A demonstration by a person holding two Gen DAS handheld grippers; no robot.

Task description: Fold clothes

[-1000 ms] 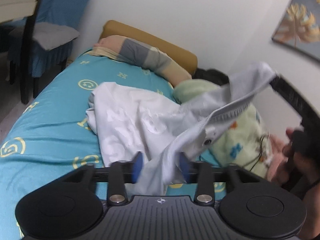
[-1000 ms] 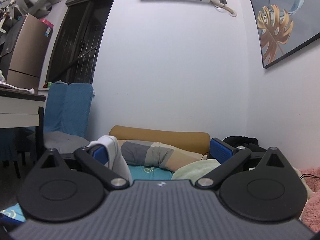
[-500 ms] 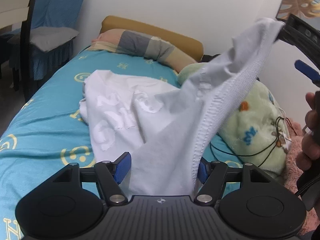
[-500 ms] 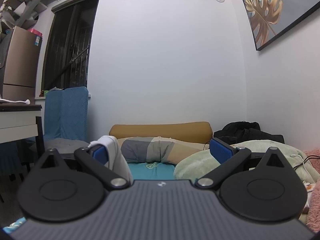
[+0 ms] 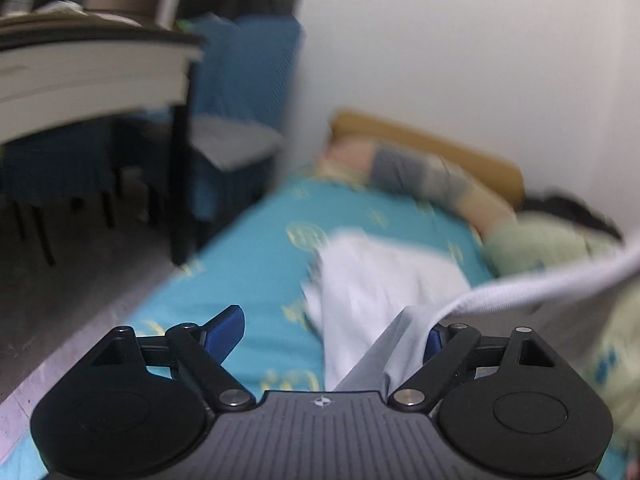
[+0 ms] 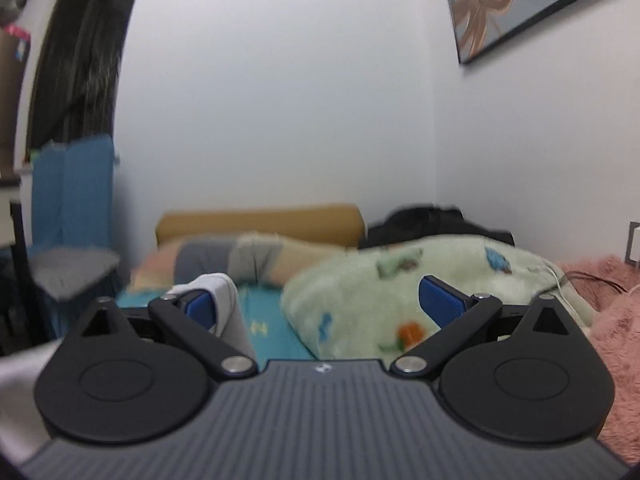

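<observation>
A white garment (image 5: 380,280) lies bunched on the turquoise bed sheet (image 5: 248,280), blurred by motion. One ribbed edge of it (image 5: 560,284) rises and stretches off to the right. My left gripper (image 5: 328,336) is opening, its jaws wide; the cloth drapes against the right finger (image 5: 434,340) only, and the left pad is bare. My right gripper (image 6: 320,304) stands wide open above the bed. A fold of the white garment (image 6: 226,304) hangs over its left finger (image 6: 200,306), with no pinch between the pads.
A desk (image 5: 92,68) and a blue-covered chair (image 5: 240,120) stand left of the bed. A striped pillow (image 6: 240,256) and tan headboard (image 6: 260,222) lie at the far end. A green blanket (image 6: 400,280), pink fluffy throw (image 6: 612,320) and dark clothes (image 6: 432,224) fill the right side.
My left gripper's jaws spread from pinching the white cloth to wide apart, and its view swung left toward the desk. The right gripper dipped toward the bed, still wide.
</observation>
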